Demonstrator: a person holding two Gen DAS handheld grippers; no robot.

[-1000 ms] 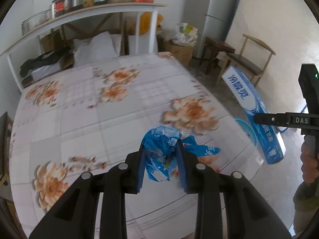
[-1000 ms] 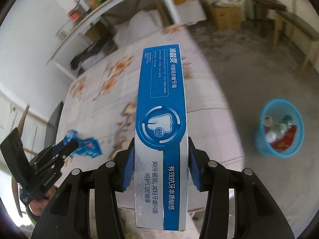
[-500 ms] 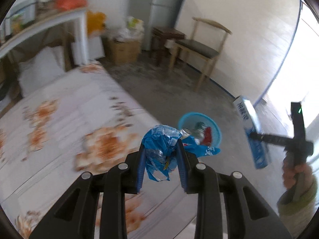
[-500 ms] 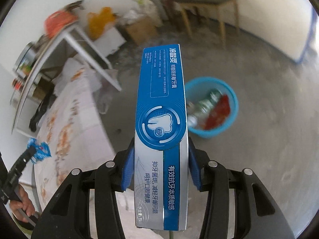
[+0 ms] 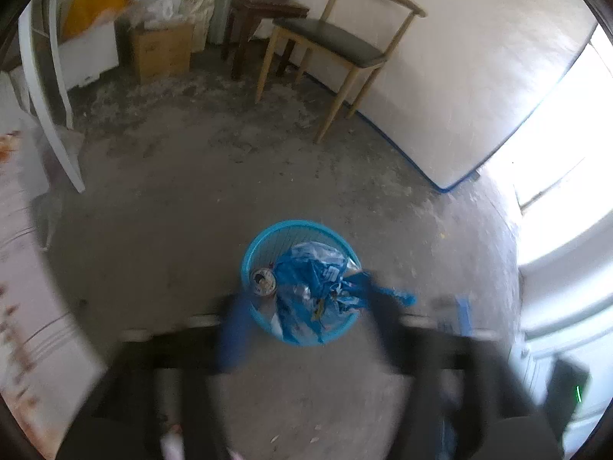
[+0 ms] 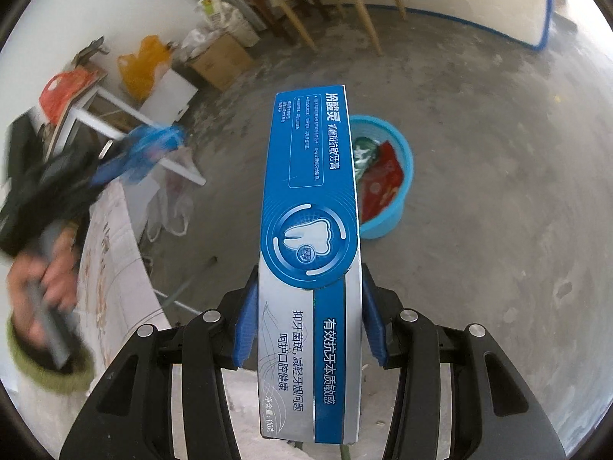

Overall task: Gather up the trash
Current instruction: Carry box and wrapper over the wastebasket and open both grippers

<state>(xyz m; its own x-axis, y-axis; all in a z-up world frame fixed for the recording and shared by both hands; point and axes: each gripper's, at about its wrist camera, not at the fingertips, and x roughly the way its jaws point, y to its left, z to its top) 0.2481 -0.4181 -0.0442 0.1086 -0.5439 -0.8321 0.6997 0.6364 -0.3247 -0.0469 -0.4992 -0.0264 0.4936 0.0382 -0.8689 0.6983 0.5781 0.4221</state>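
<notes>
A round blue trash bin point(image 5: 291, 227) stands on the concrete floor with a can, a bottle and a red wrapper in it. My left gripper point(image 5: 306, 295) hovers right over it, blurred, its jaws opening. The crumpled blue wrapper point(image 5: 318, 283) sits loose between them, clear of the left pad. The right wrist view shows that gripper and the wrapper point(image 6: 153, 145) at the left, with the hand point(image 6: 42, 280) holding it. My right gripper point(image 6: 308, 287) is shut on a long blue and silver toothpaste box point(image 6: 310, 199), which points toward the bin point(image 6: 407, 153) and covers its left side.
The bed with a floral sheet point(image 5: 23, 268) lies along the left. A wooden chair point(image 5: 337, 38), a dark stool point(image 5: 264, 7), a cardboard box point(image 5: 161, 50) and a white table leg point(image 5: 49, 88) stand at the back. A bright doorway point(image 5: 567, 153) is on the right.
My left gripper swung from over the bed to above the bin, and its jaws spread off the wrapper. My right gripper carried the toothpaste box closer to the bin.
</notes>
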